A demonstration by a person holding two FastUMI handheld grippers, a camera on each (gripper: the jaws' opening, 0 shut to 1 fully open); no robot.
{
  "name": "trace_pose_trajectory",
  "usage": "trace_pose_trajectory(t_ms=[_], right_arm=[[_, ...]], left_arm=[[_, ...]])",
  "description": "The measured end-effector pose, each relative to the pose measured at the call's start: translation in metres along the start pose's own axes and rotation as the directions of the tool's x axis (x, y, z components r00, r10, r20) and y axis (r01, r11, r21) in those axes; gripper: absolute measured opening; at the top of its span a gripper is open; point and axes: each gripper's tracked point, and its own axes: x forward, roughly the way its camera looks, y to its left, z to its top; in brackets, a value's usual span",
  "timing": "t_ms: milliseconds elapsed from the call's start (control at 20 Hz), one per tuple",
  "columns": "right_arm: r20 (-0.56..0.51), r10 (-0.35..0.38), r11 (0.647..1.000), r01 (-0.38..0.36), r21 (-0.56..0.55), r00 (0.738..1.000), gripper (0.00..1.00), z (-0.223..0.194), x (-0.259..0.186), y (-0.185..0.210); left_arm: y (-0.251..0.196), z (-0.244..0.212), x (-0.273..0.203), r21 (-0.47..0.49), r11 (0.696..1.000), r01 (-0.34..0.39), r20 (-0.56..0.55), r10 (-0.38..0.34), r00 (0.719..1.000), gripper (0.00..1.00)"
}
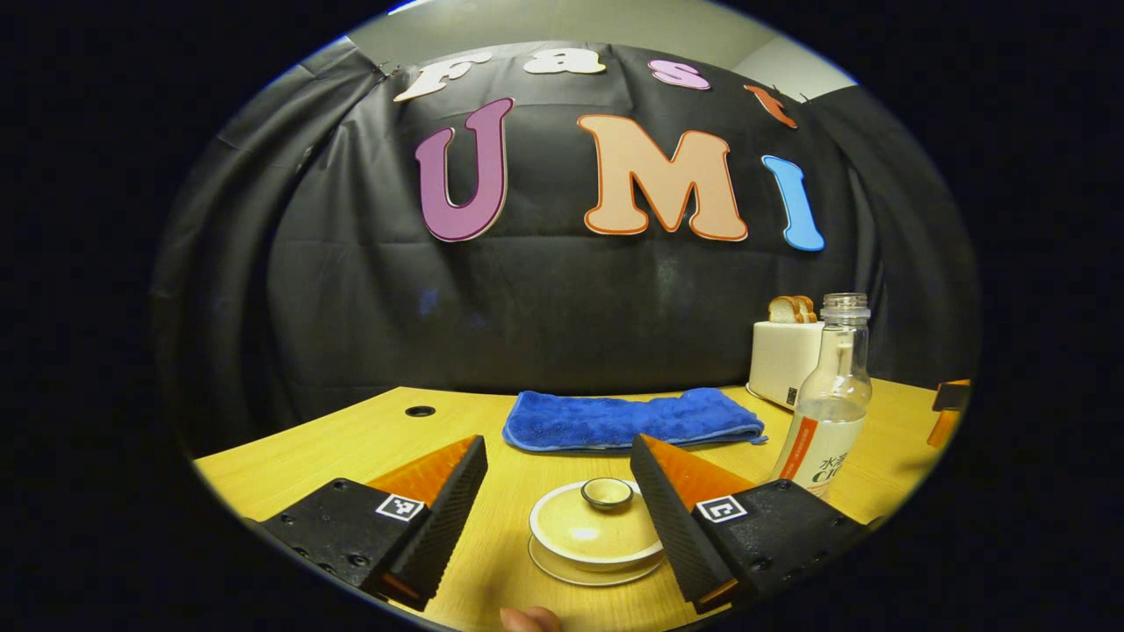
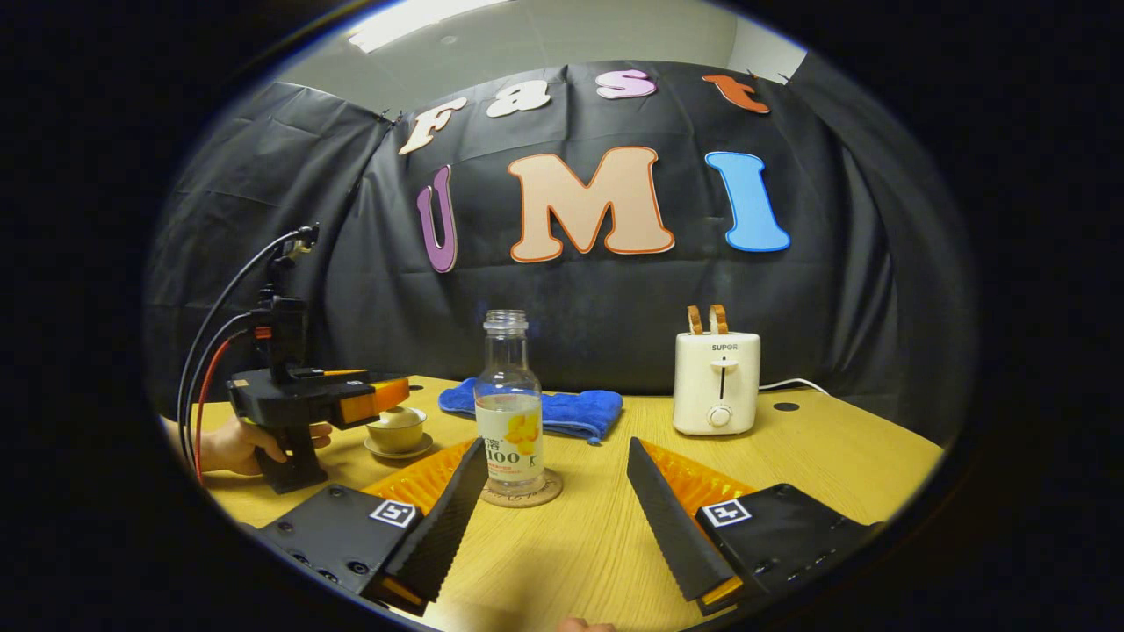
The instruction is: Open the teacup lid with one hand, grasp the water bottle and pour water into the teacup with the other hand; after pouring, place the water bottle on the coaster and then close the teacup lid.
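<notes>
A cream teacup with its lid on sits on a saucer, low between the fingers of my left gripper, which stands open just above and around it. The lid's small knob is free of both fingers. To the right stands the uncapped water bottle, partly full. In the right gripper view the bottle stands upright on a round coaster, just ahead of my open right gripper and a little left of its middle. The left gripper and the hand holding it hover by the teacup.
A folded blue towel lies behind the cup. A white toaster with bread slices stands at the back right, its cord trailing off. The wooden table has a cable hole at the far left. The black cloth wall closes off the back.
</notes>
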Motion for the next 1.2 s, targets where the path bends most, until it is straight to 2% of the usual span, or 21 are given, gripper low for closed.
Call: trace_pose_trajectory(t_ms=[350, 750, 1200], right_arm=[[0.005, -0.107, 0.994, 0.107, -0.003, 0.994, 1.00, 0.001, -0.010, -0.012], [0.006, -0.125, 0.992, 0.125, -0.003, 0.992, 1.00, 0.001, -0.054, 0.014], [0.005, -0.159, 0.987, 0.159, -0.002, 0.987, 1.00, 0.003, -0.090, 0.026]], left_arm=[[-0.025, 0.002, -0.056, 0.001, 1.000, 0.012, 0.001, -0.012, 1.000, 0.96], [-0.057, 0.005, -0.131, 0.003, 1.000, 0.017, 0.000, -0.017, 1.000, 0.95], [-0.072, 0.008, -0.181, 0.006, 1.000, -0.005, -0.001, 0.005, 1.000, 0.95]])
